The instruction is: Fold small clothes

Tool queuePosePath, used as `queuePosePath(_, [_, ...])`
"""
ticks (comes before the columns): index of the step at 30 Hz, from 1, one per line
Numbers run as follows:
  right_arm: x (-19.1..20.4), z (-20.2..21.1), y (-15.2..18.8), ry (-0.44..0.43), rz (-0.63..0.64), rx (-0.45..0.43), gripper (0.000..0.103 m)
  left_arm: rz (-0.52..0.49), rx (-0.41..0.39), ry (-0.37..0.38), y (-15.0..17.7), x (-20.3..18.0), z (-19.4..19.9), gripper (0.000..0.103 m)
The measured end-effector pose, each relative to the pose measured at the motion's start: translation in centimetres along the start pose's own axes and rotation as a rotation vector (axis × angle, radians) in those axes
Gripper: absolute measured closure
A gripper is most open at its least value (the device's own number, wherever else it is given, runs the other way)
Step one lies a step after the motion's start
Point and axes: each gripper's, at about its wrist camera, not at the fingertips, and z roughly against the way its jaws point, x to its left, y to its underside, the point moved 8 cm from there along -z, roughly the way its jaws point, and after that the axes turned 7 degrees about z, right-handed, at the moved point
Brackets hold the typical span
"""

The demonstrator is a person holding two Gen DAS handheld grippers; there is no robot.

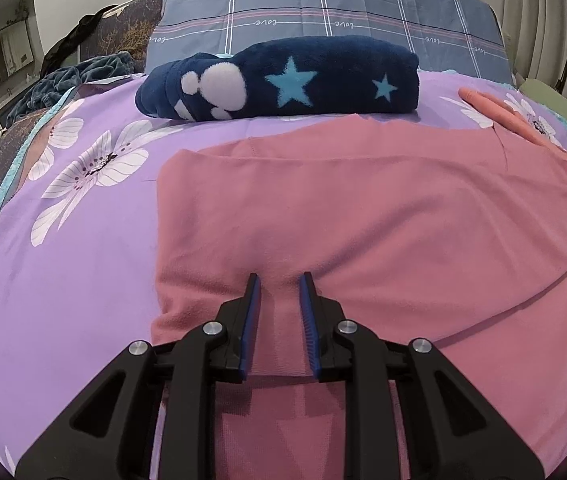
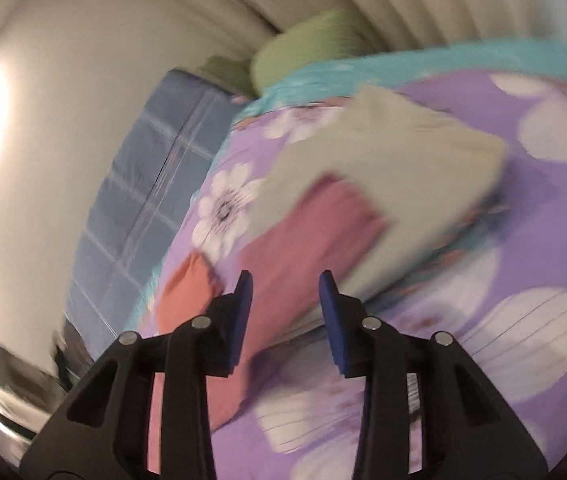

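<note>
A pink garment (image 1: 363,208) lies spread flat on the purple flowered bedsheet (image 1: 83,280). My left gripper (image 1: 281,276) sits at its near edge, blue pads narrowly apart and pinching a raised fold of the pink cloth. The right wrist view is blurred. In it my right gripper (image 2: 286,276) stands open over a corner of the pink garment (image 2: 303,232), with nothing pressed between its pads. A cream folded garment (image 2: 403,152) lies just beyond that corner. An orange-pink piece (image 2: 187,288) lies to the left of the fingers.
A folded navy fleece with stars and white paw prints (image 1: 283,80) lies at the far side of the sheet. Behind it is a grey-blue plaid pillow (image 1: 323,0). A green cushion (image 1: 563,120) and an orange-pink strip (image 1: 499,112) are at the right, a crumpled teal blanket (image 1: 55,84) at the left.
</note>
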Motion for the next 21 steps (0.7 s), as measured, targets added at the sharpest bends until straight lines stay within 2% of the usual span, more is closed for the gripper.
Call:
queuePosePath(5, [-2.3, -1.4, 0.0, 0.061, -0.01, 0.03, 0.067, -0.004, -0.001, -0.004, 0.0, 0.0, 0.0, 0.081])
queuePosePath(8, [-3.0, -2.4, 0.0, 0.07, -0.043, 0.055, 0.067, -0.003, -0.001, -0.004, 0.0, 0.0, 0.1, 0.081])
queuePosePath(13, [-2.2, -2.9, -0.4, 0.098, -0.022, 0.041, 0.067, 0.0, 0.0, 0.001, 0.0, 0.0, 0.1, 0.081])
queuePosePath(14, [-1.7, -3.1, -0.4, 0.102, -0.005, 0.038, 0.081, 0.0, 0.0, 0.002, 0.0, 0.0, 0.0, 0.081])
queuePosePath(15, [-1.2, -3.4, -0.5, 0.099, 0.008, 0.043, 0.099, 0.001, 0.0, 0.002, 0.0, 0.0, 0.1, 0.081])
queuePosePath(17, [0.3, -3.4, -0.6, 0.09, 0.021, 0.009, 0.1, 0.003, -0.001, 0.005, 0.0, 0.0, 0.1, 0.081])
queuePosePath(21, [5.8, -4.1, 0.1, -0.01, 0.065, -0.016, 0.1, 0.007, -0.001, 0.01, -0.1, 0.0, 0.1, 0.081])
